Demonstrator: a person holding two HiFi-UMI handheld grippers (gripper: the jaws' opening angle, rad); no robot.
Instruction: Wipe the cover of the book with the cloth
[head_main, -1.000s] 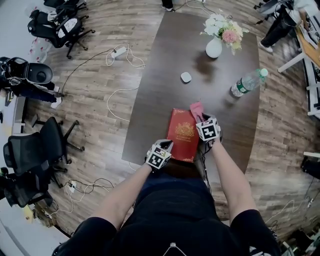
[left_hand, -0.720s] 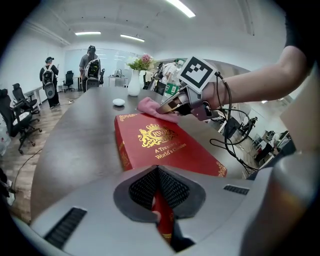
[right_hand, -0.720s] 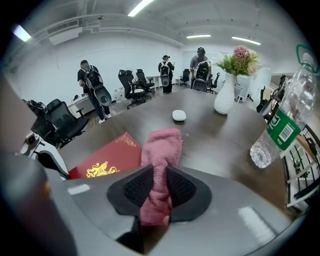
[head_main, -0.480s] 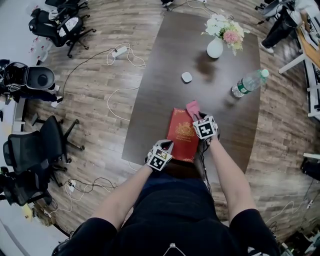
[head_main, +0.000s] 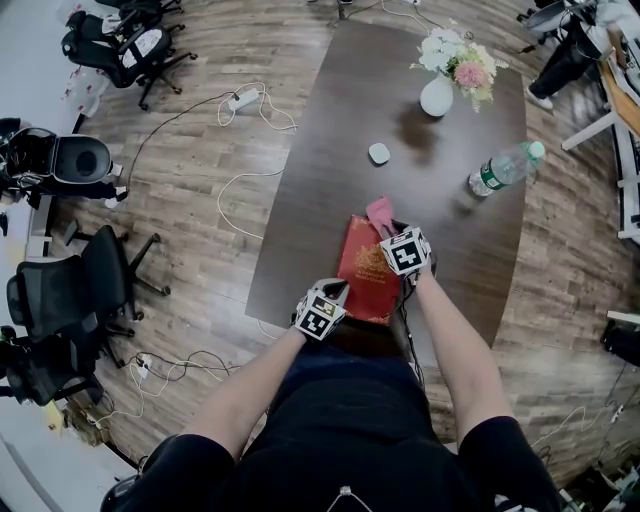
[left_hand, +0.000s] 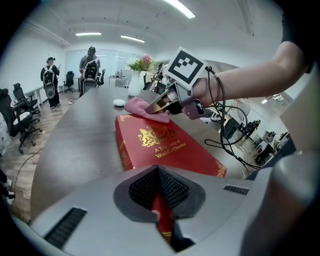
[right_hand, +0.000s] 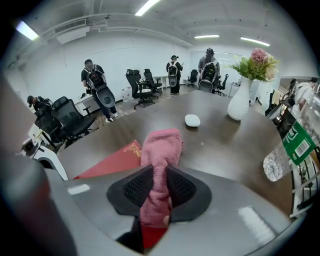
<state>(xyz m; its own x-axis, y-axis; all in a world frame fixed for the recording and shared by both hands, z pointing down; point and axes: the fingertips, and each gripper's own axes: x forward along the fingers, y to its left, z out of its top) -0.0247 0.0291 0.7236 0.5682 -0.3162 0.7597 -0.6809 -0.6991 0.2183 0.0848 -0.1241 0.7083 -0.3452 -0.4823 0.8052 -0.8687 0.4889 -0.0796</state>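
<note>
The red book (head_main: 366, 270) lies on the worktop (head_main: 330, 170), lower centre of the head view. The left gripper (left_hand: 159, 200) pinches its jaws on the near edge, likely to steady it. The right gripper (right_hand: 157, 192) jaws clamp the pink cloth (right_hand: 161, 145) over the cover's far end, ready to wipe.

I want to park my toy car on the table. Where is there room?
The table is bare along its left side, between the small white object and the book. More room lies right of the book, below the bottle. It is crowded at the book, where the left gripper, right gripper and cloth are.
</note>
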